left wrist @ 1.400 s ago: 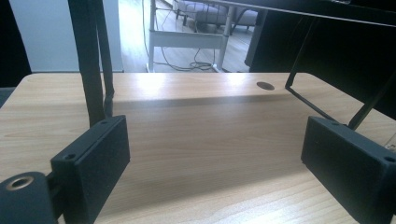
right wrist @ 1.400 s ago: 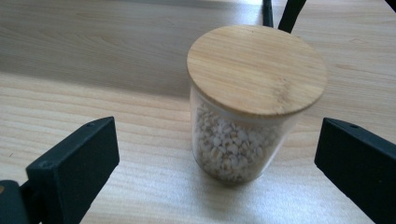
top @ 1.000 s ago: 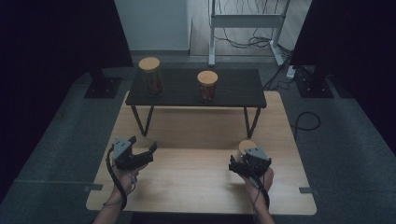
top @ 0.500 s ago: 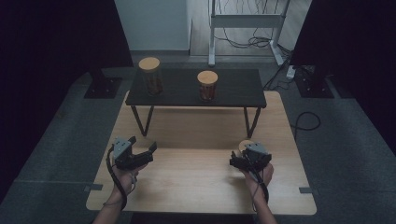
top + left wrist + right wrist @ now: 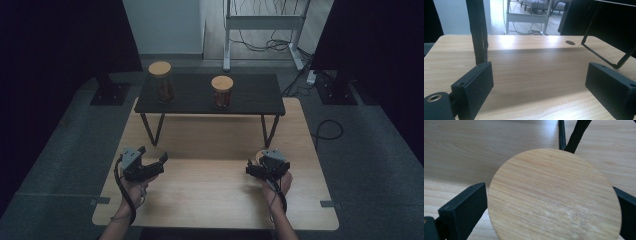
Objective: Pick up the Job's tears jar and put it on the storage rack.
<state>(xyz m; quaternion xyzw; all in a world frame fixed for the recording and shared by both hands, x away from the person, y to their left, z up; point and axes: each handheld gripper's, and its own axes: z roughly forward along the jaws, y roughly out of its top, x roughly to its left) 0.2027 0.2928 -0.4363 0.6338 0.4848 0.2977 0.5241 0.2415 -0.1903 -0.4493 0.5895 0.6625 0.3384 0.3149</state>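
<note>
Two jaws of my right gripper (image 5: 549, 202) flank a round wooden lid (image 5: 554, 197) near the tabletop's (image 5: 210, 200) right edge; whether they touch it is hidden. Left gripper (image 5: 539, 82) wide open, empty. Dark room.

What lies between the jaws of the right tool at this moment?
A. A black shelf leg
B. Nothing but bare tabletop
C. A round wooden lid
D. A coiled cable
C: in the right gripper view a round wooden lid sits between the two black jaws of the right tool, over the light wooden table; whether the jaws press on it cannot be told.
</note>
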